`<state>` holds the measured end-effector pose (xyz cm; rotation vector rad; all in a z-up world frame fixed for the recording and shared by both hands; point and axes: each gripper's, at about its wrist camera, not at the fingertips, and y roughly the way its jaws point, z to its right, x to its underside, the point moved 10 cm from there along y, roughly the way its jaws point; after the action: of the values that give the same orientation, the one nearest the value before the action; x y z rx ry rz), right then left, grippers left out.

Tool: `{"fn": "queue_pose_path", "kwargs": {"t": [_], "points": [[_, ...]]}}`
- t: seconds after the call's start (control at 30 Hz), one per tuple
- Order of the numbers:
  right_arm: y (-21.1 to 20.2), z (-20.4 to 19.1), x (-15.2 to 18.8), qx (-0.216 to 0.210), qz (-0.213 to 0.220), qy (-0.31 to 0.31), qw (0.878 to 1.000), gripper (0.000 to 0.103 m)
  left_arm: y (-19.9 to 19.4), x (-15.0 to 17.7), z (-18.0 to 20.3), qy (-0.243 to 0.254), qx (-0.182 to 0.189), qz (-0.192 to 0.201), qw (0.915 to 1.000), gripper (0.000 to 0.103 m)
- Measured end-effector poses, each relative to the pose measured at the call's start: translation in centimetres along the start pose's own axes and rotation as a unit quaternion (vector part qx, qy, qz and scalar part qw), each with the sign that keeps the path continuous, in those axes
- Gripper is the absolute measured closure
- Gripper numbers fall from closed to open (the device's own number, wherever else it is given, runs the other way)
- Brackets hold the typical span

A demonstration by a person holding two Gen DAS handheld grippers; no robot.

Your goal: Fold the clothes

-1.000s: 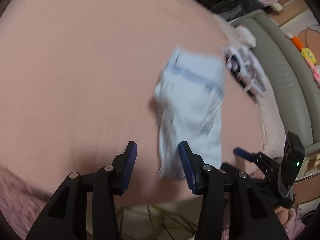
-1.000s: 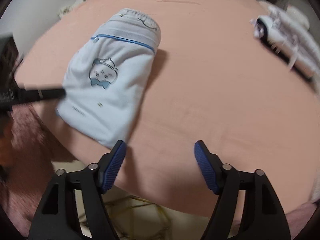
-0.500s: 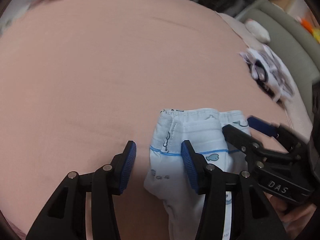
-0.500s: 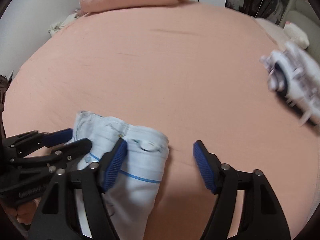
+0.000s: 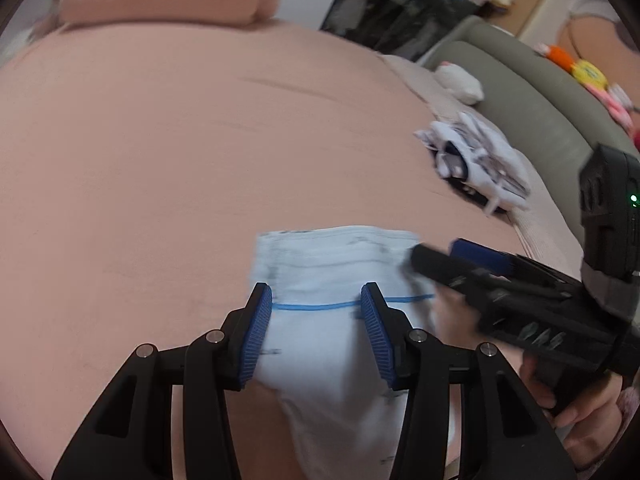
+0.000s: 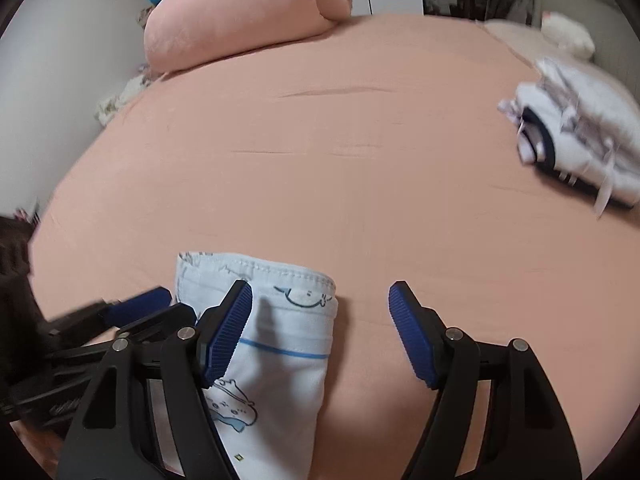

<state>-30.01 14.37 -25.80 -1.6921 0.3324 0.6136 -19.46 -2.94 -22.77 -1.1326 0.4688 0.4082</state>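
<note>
Peach bed sheet [image 6: 320,160], pink pillow [image 6: 240,20], folded garment [image 6: 280,360], both jaws released

The left gripper [image 5: 316,328] points downward with its two blue pads apart, and nothing is pressed between them. The right gripper [image 6: 320,332] also points downward; its jaws are wider apart and are closing at this moment, with no grip on anything. In the left wrist view the right gripper comes in from the right side, and the hand [image 5: 576,404] that holds its handle shows at the near right.
</note>
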Motion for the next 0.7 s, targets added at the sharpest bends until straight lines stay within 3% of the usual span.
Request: {"fn": "queue_pose_path", "kwargs": {"t": [0.1, 0.17, 0.27, 0.4, 0.53, 0.6, 0.67, 0.7], "points": [[0.3, 5.8, 1.3, 0.022, -0.022, -0.024, 0.999, 0.032, 2.0, 1.3, -1.3, -0.006, -0.02, -0.043, 0.9988, 0.052], [1.1, 8.1, 2.0, 0.029, -0.032, -0.025, 0.999, 0.022, 2.0, 1.4, -2.1, -0.016, -0.021, -0.047, 0.9985, 0.051], [0.6, 8.1, 2.0, 0.012, -0.041, -0.002, 0.999, 0.02, 1.8, 1.7, -3.3, -0.036, -0.023, -0.049, 0.9979, 0.05], [-2.1, 8.7, 2.4, -0.001, -0.024, 0.033, 0.999, 0.029, 0.3, 0.7, -3.8, -0.097, 0.04, -0.02, 0.9943, 0.054], [-4.4, 6.4, 3.9, -0.046, -0.023, 0.037, 0.998, 0.029, -0.4, 1.1, -2.3, -0.068, 0.058, -0.027, 0.9956, 0.054], [-4.2, 4.7, 5.2, -0.038, -0.036, -0.003, 0.999, 0.029, 0.0, 1.9, -1.8, -0.042, 0.036, -0.042, 0.9976, 0.054], [-3.1, 4.0, 7.0, 0.0, -0.06, -0.047, 0.997, 0.03, 0.8, 2.7, -2.9, -0.018, -0.02, -0.059, 0.9979, 0.049], [-2.6, 4.2, 7.7, 0.02, -0.068, -0.056, 0.996, 0.028, 1.0, 3.0, -3.4, -0.02, -0.027, -0.064, 0.9974, 0.049]]}}
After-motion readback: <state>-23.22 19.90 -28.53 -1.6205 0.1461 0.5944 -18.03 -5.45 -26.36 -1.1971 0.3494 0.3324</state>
